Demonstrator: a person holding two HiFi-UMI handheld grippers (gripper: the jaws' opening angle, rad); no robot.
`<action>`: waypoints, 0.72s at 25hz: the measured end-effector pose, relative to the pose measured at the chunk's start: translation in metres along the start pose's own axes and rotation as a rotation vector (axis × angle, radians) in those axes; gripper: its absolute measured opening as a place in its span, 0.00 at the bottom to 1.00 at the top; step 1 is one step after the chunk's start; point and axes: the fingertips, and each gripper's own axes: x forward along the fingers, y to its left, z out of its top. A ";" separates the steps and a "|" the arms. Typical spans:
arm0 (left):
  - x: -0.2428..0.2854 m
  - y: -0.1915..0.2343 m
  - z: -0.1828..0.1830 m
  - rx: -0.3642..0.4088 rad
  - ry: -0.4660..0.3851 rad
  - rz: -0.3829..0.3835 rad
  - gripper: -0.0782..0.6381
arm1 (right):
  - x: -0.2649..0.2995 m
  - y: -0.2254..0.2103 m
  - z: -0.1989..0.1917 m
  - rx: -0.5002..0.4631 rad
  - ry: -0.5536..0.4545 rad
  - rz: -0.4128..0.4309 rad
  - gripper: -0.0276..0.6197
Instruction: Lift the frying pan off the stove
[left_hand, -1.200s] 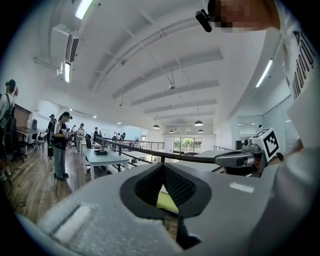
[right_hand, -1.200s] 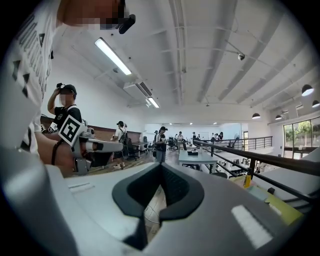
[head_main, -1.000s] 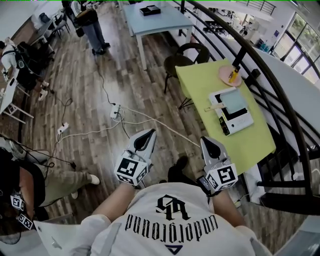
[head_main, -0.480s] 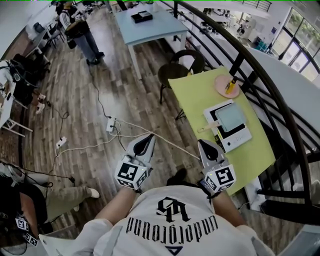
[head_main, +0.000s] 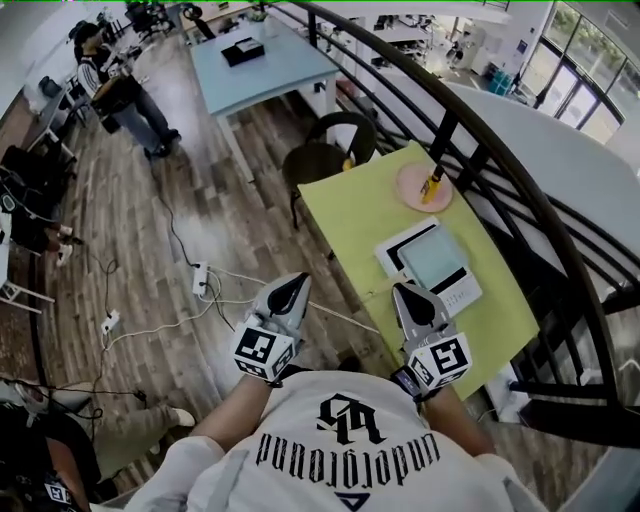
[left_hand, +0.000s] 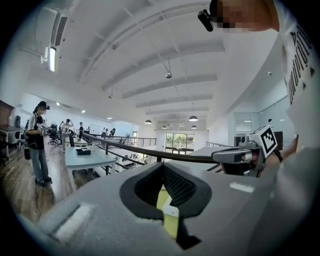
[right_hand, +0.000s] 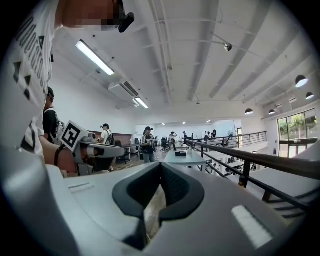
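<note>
The pan (head_main: 435, 258), a pale square one, sits flat on the stove (head_main: 457, 292), which lies on the yellow-green counter (head_main: 350, 215) close to the railing (head_main: 480, 150). It is on the burner and untouched, so no part of the lift has begun. Its handle is too small to make out for sure in the head view.

Both grippers are held out at chest height, side by side and pointing roughly level. The left gripper (head_main: 296, 283) is over the wooden floor, short of the counter's edge. The right gripper (head_main: 410, 292) is over the counter's near edge, its tip just beside the stove in the head view. The fingers of both are pressed together with nothing between them, as each gripper view shows. Past the left fingers (left_hand: 176, 186) only a slit of yellow-green counter and a white corner appears, and past the right ones a strip of floor. This reads as a carrying pose: the person is not yet placed to reach, so there is no cause to spread the fingers.

A pink plate (head_main: 408, 188) with a yellow bottle (head_main: 435, 182) stands further along the counter, well apart from the stove and out of the way. I judge the next move calls for squaring up to the counter, opening 1 gripper and finding the handle.
</note>
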 end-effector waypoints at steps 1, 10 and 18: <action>0.011 -0.003 0.000 0.005 0.002 -0.016 0.12 | -0.001 -0.009 -0.002 0.004 0.004 -0.014 0.05; 0.102 -0.012 0.003 0.012 0.017 -0.194 0.12 | -0.006 -0.071 -0.010 0.038 0.028 -0.175 0.05; 0.174 -0.017 0.006 0.039 0.041 -0.420 0.12 | -0.004 -0.105 -0.012 0.069 0.045 -0.373 0.05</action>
